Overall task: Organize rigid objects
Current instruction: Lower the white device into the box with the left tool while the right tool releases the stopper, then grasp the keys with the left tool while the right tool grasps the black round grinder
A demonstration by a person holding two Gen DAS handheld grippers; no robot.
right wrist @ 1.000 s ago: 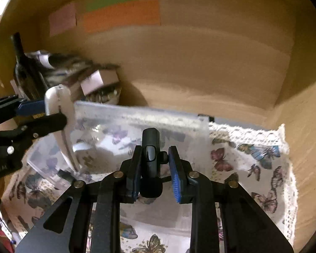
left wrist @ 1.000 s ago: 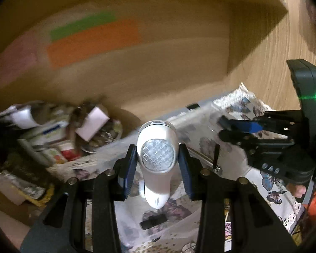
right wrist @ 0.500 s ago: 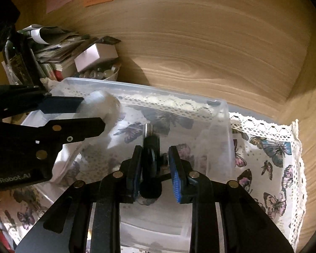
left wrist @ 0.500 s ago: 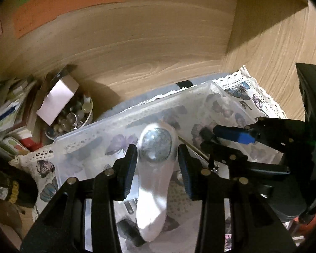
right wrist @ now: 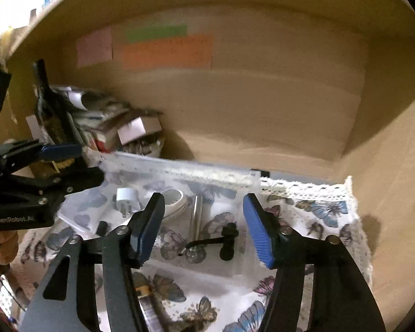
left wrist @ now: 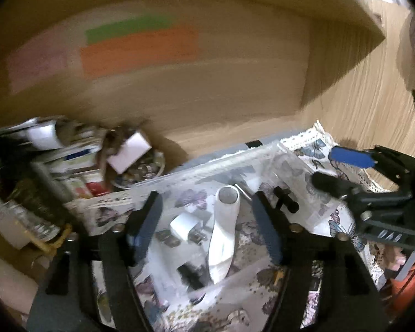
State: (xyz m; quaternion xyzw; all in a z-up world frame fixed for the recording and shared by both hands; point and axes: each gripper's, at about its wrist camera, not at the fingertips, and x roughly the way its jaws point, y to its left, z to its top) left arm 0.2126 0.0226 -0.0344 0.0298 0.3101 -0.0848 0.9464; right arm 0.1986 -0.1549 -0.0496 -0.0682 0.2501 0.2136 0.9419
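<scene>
A clear plastic bin stands on a butterfly cloth. In it lie a white lint shaver, a white plug adapter, a metal rod and a small black handle part. My left gripper is open above the shaver and holds nothing. My right gripper is open above the black part and holds nothing. Each gripper shows in the other's view, the right and the left.
A pile of boxes, papers and a bowl of small items fills the left of the wooden shelf. Coloured notes are stuck on the back wall. The lace-edged butterfly cloth covers the shelf floor to the right wall.
Both grippers have opened and pulled back up. The white shaver and the black part, held before, now lie in the bin.
</scene>
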